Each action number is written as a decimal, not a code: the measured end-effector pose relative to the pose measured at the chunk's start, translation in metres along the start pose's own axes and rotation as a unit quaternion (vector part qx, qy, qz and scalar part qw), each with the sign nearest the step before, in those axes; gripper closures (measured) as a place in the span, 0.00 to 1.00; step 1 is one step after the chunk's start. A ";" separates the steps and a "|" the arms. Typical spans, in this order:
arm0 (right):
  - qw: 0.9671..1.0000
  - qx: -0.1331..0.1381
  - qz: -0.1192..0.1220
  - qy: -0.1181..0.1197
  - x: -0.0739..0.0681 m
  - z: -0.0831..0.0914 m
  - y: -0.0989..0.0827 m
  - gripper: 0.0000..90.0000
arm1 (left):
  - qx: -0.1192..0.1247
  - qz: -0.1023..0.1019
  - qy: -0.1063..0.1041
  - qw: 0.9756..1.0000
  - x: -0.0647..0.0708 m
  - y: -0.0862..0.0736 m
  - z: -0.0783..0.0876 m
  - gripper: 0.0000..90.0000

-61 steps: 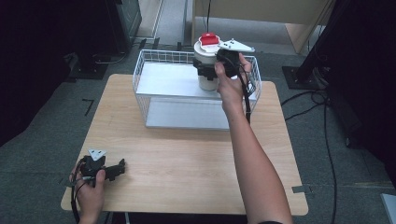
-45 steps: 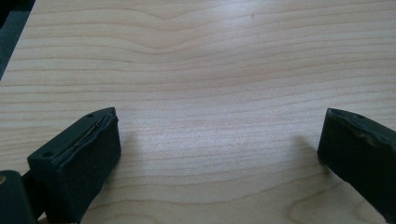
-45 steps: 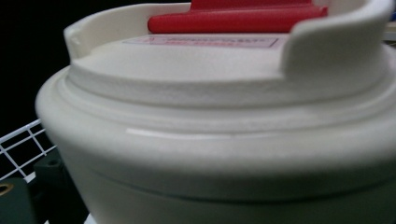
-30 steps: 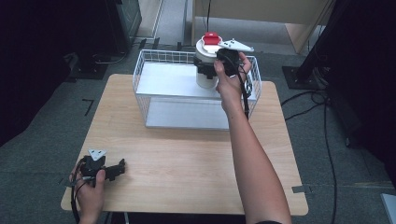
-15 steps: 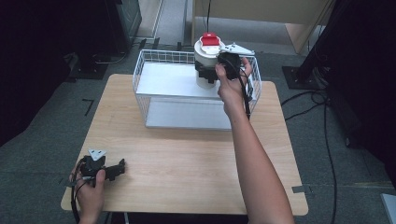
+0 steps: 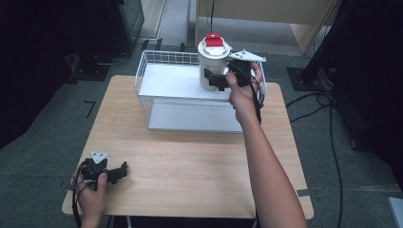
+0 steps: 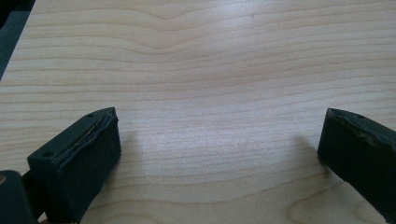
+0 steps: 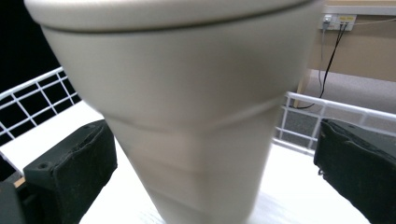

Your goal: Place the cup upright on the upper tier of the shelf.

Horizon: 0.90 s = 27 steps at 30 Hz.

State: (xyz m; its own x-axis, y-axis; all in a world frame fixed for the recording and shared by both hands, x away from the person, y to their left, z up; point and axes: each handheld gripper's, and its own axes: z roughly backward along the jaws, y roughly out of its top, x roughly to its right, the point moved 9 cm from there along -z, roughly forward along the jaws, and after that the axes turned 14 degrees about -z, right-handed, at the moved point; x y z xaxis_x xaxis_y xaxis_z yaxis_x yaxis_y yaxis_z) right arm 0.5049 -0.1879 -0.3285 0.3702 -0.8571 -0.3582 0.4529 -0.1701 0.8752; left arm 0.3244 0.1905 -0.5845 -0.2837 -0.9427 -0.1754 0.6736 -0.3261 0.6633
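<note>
Left gripper (image 6: 124,171): rests on the wooden bench (image 6: 190,166) at the corner nearest the person, well apart from the wire basket (image 6: 142,71); jaws spread wide, holding nothing. Wire basket: stands on the far half of the bench. Cup (image 6: 213,64): cream, with a red-topped lid (image 6: 214,40), upright inside the basket at its far right. Right gripper (image 6: 212,78): at the cup's side, jaws wide apart on either side of it, not gripping
</note>
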 end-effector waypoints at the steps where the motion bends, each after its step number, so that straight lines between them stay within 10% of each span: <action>1: 1.000 0.001 0.001 0.000 0.001 0.002 0.000 0.00 | 0.000 0.000 0.000 1.000 0.000 0.000 0.000 0.00; 27: 0.999 0.031 0.007 0.006 0.010 0.069 -0.033 0.00 | 0.000 0.000 0.000 1.000 0.000 0.000 0.000 0.00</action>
State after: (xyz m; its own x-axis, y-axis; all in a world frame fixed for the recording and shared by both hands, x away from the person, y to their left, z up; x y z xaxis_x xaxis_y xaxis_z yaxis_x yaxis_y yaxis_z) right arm 0.4376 -0.2242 -0.3384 0.3859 -0.8540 -0.3489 0.3961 -0.1882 0.8987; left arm 0.3243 0.1905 -0.5845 -0.2845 -0.9424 -0.1757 0.6732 -0.3269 0.6633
